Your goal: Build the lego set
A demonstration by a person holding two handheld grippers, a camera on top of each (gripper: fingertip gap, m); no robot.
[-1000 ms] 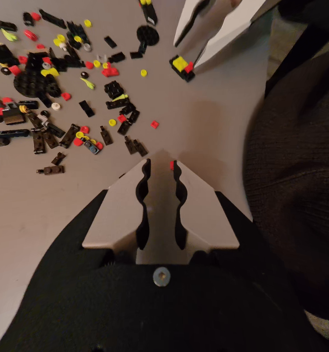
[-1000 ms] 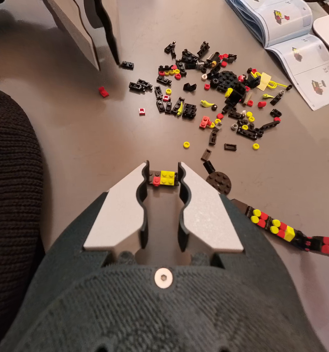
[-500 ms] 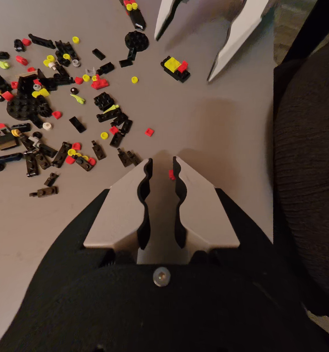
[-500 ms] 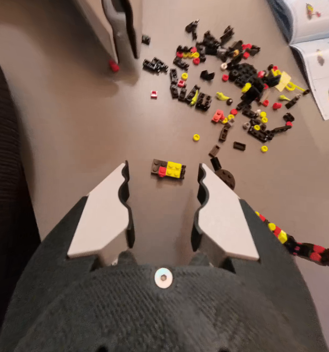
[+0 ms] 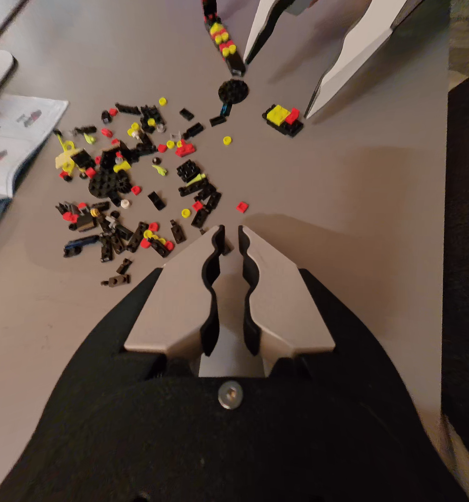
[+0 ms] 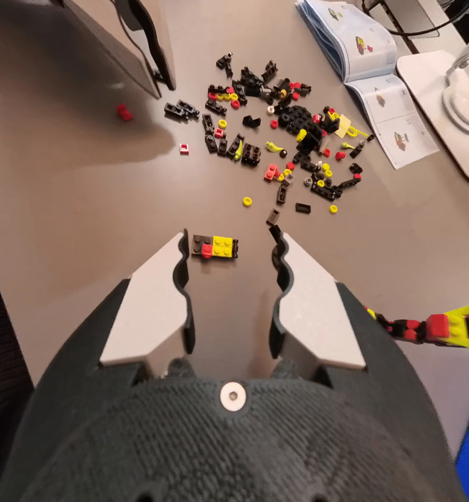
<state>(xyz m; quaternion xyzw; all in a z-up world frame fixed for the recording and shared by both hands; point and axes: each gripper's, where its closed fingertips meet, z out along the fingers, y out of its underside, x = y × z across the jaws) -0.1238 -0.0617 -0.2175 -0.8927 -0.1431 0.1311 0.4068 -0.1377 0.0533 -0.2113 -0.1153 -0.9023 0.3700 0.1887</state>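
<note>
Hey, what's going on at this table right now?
A person is building a lego set with two handheld grippers. The right gripper is open, hovering by a small black, yellow and red assembly lying on the table. The left gripper is nearly closed and looks empty. Loose pieces and an open instruction booklet lie beyond.

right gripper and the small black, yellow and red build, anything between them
Nothing. In the right wrist view the build lies on bare table just ahead of the right gripper, whose jaws stand wide apart. It sits nearer the left jaw, with a thin gap.
</note>
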